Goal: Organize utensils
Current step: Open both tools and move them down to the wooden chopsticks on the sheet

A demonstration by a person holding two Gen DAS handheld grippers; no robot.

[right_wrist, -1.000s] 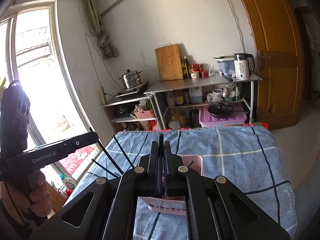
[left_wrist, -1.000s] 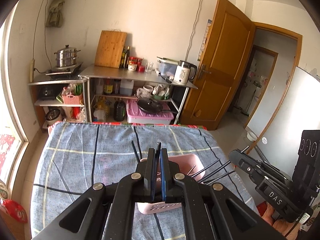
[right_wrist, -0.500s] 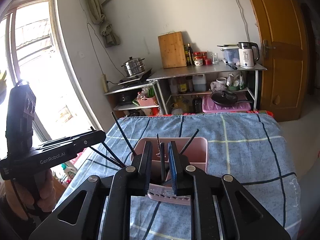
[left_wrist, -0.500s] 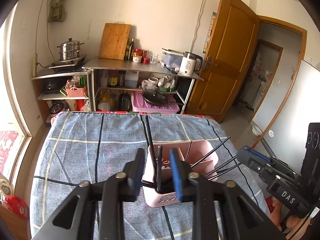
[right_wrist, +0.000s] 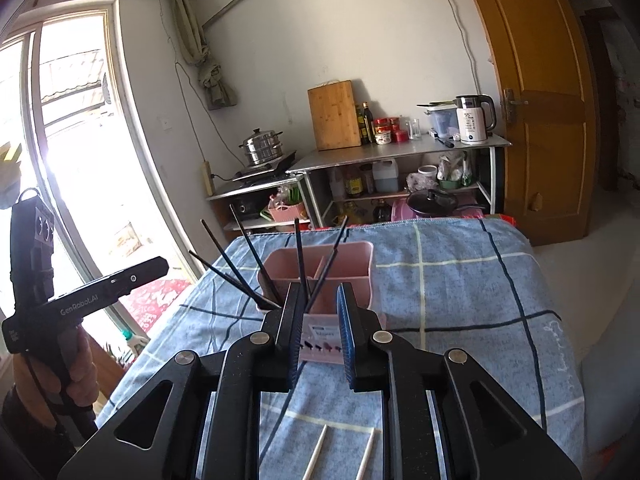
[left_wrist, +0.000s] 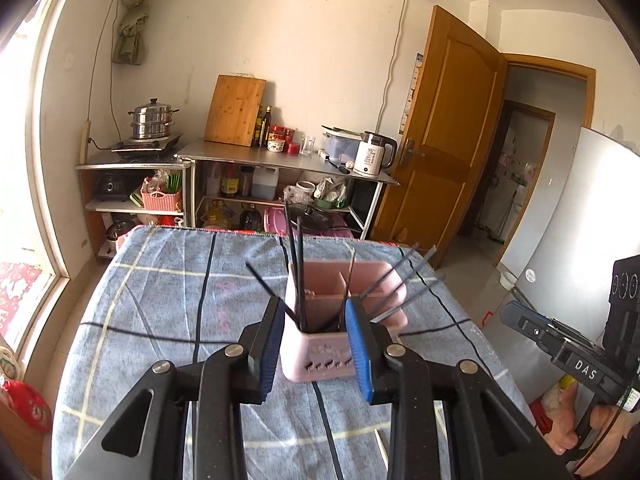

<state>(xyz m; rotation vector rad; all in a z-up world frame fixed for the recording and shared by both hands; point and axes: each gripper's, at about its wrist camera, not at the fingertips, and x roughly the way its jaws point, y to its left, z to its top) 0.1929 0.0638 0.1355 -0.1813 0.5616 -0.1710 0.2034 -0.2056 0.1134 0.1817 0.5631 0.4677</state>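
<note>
A pink divided utensil holder (left_wrist: 320, 360) stands on the blue checked cloth; it also shows in the right wrist view (right_wrist: 364, 256). Several black chopsticks (left_wrist: 298, 272) stand and lean in it, seen in the right wrist view too (right_wrist: 300, 256). My left gripper (left_wrist: 314, 344) is open and empty, its blue pads either side of the holder's near end. My right gripper (right_wrist: 318, 320) is open and empty just above the holder's near side. Two white sticks (right_wrist: 320, 452) lie on the cloth under the right gripper.
The cloth-covered table (left_wrist: 160, 320) ends at a far edge before steel shelves (left_wrist: 280, 160) with a kettle, pots and a cutting board. A window is to the left, a wooden door (left_wrist: 448, 140) to the right. The right gripper's body shows at the left view's right edge (left_wrist: 560, 344).
Both grippers opened, each letting go of a black chopstick into the pink holder, and both drew back and up from the holder.
</note>
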